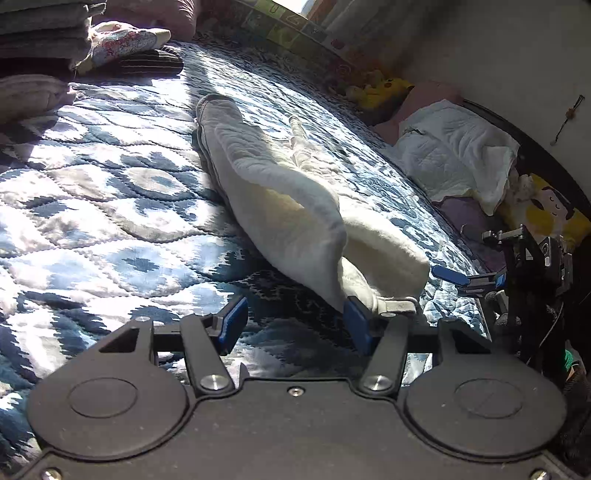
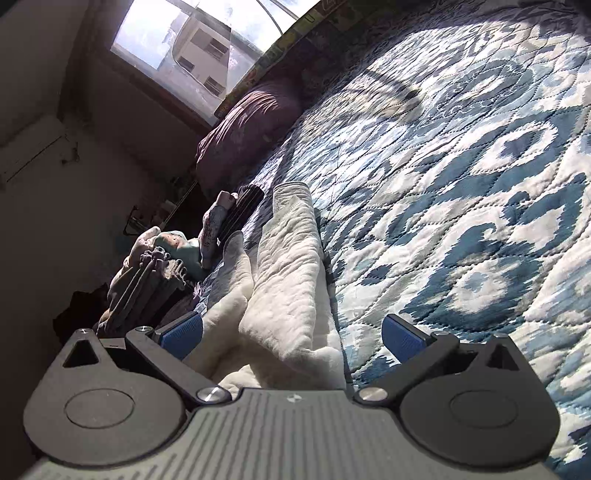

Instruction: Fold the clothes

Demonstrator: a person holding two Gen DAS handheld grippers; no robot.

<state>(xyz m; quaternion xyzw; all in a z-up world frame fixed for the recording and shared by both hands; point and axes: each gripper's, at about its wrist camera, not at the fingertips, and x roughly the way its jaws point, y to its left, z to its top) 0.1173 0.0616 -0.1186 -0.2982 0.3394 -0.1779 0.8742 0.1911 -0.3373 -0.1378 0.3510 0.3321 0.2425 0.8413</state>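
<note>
A cream fleece garment [image 1: 280,206] lies in a long, loosely folded strip on the blue-and-white quilt [image 1: 110,192]. My left gripper [image 1: 295,326] is open at the strip's near end. Its right fingertip touches the cloth's hem, and nothing lies between the fingers. One blue pad [image 1: 448,275] of my right gripper shows at the right edge of the left wrist view. In the right wrist view the right gripper [image 2: 291,334] is open wide over the garment [image 2: 288,266]. The cloth lies between its fingers, nearer the left pad [image 2: 181,332], and is not pinched.
Folded clothes [image 1: 44,40] and a floral piece [image 1: 122,40] are stacked at the far left of the bed. A yellow plush toy [image 1: 384,88], white bedding [image 1: 454,147] and a cartoon pillow [image 1: 546,210] line the right side. A maroon pillow [image 2: 251,125] sits below a window [image 2: 192,33].
</note>
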